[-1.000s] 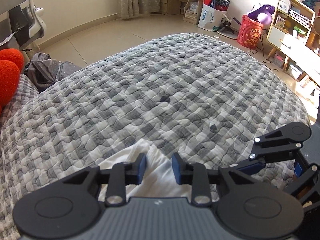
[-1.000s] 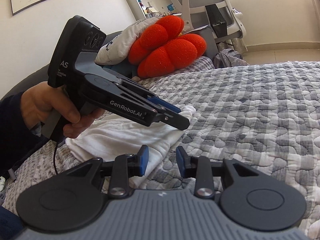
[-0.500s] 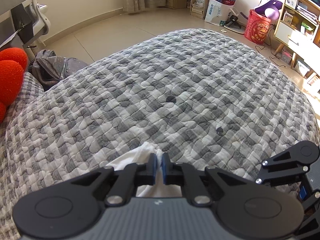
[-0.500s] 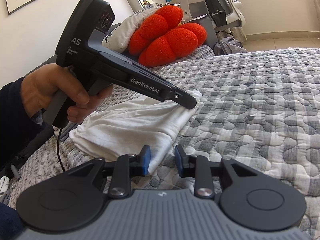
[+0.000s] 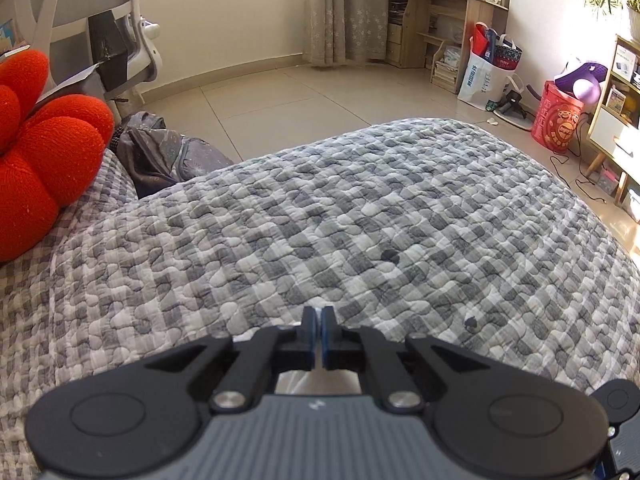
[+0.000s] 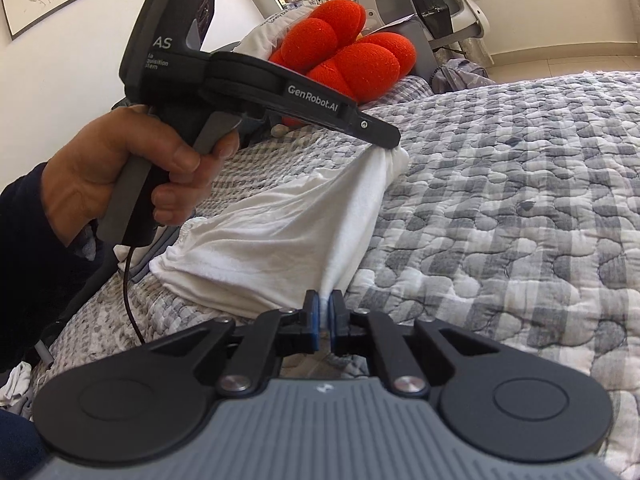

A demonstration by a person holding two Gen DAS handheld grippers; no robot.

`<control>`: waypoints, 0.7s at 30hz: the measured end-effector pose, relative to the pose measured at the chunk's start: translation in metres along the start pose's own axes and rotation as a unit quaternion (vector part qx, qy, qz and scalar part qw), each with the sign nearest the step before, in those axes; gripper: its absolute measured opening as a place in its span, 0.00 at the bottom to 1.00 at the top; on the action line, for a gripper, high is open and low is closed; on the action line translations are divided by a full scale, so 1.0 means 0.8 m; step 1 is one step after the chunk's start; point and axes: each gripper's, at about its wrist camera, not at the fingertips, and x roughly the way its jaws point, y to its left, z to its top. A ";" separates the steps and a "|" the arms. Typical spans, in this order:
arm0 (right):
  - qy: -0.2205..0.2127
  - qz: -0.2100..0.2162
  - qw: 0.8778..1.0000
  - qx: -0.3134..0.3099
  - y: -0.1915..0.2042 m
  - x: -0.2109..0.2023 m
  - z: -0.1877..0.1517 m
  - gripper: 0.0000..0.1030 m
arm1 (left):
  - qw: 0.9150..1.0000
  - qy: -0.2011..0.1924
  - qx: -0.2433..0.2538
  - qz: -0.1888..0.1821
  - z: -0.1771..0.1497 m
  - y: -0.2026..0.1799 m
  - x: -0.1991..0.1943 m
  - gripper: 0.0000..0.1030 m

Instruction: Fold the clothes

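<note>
L tongs (image 6: 386, 145) angled down, clamped on far corner of white garment (image 6: 280, 236) on bed (image 6: 500, 200); hand (image 6: 132, 168) wrapped round grip. R tongs (image 6: 324, 312) closing, cloth edge pinched betw pads.

grippers: 2 (image 6: 325, 312) (image 6: 384, 140) | white garment: 1 (image 6: 280, 240) | red cushion: 1 (image 6: 352, 64) | quilt: 1 (image 6: 520, 200)
</note>
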 end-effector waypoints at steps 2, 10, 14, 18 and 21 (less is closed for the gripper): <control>-0.002 -0.001 1.000 0.003 0.000 -0.003 -0.001 0.07 | 1.000 -0.005 -0.002 0.006 -0.001 0.000 0.002 0.02; 0.000 -0.009 1.000 0.010 -0.003 -0.010 -0.006 0.06 | 1.000 -0.005 -0.008 0.010 -0.016 0.005 0.016 0.02; 0.003 -0.015 1.000 0.000 0.001 -0.009 -0.005 0.07 | 1.000 -0.008 -0.014 0.021 -0.019 0.008 0.016 0.02; 0.002 -0.019 1.000 0.001 0.003 -0.010 -0.004 0.07 | 1.000 -0.012 -0.017 0.017 -0.020 0.011 0.018 0.02; 0.004 -0.024 1.000 0.004 0.002 -0.007 -0.003 0.07 | 1.000 -0.012 -0.023 -0.008 -0.023 0.009 0.017 0.08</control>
